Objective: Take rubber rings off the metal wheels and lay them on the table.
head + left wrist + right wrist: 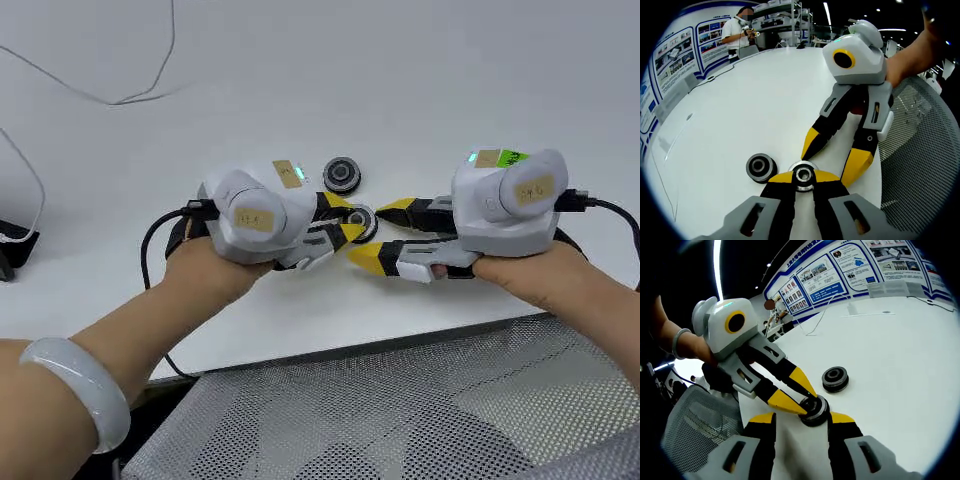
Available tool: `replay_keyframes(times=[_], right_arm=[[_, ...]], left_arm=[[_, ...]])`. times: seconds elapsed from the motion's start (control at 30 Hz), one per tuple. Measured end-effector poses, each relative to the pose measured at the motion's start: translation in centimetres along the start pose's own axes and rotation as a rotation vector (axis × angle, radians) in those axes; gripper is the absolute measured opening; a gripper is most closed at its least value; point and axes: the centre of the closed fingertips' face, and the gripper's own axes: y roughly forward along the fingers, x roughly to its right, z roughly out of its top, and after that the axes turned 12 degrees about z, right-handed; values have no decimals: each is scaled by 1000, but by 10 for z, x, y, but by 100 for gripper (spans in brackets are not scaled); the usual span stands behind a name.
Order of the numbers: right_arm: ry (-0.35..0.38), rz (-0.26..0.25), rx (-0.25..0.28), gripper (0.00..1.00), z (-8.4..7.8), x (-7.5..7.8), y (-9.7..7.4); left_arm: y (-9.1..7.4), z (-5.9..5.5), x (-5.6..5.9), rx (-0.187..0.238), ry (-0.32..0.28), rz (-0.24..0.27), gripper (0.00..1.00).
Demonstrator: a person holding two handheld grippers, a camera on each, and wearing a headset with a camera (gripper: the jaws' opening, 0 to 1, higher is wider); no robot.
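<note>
A metal wheel with a black rubber ring [361, 221] sits on the white table [420, 90], and my left gripper [350, 218] is shut on it. In the left gripper view the yellow tips hug this wheel [803, 173] from both sides. My right gripper [376, 232] faces it from the right, open, with its yellow tips spread on either side of the wheel [815, 410] and close to it. A second ringed wheel [342, 173] lies free just behind, also seen as the loose wheel [761, 167] and the far wheel [835, 379].
A thin cable [130, 95] loops across the far left of the table. A black object [12, 245] rests at the left edge. A grey mesh surface [400, 410] lies below the table's front edge. A person [740, 30] stands far behind the table.
</note>
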Motion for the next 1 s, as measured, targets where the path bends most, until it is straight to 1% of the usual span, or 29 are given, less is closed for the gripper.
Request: replay_keyframes(times=[0.23, 0.47, 0.6, 0.63, 0.77, 0.9, 1.0], right_arm=[[9, 2, 8, 42, 0, 1, 0], [48, 17, 29, 43, 2, -1, 0], [94, 31, 53, 44, 4, -1, -1], [121, 38, 62, 44, 4, -2, -2], [159, 55, 77, 45, 4, -3, -3], [215, 73, 105, 45, 5, -5, -4], [237, 82, 113, 45, 4, -7, -5]], left_arm=[[0, 0, 0, 1, -1, 0, 13], [0, 0, -1, 3, -5, -1, 12], [0, 0, -1, 2, -5, -1, 12], [0, 0, -1, 2, -6, -1, 12], [1, -1, -1, 3, -7, 0, 12], [1, -2, -2, 3, -9, 0, 12], [1, -2, -2, 3, -12, 1, 12]])
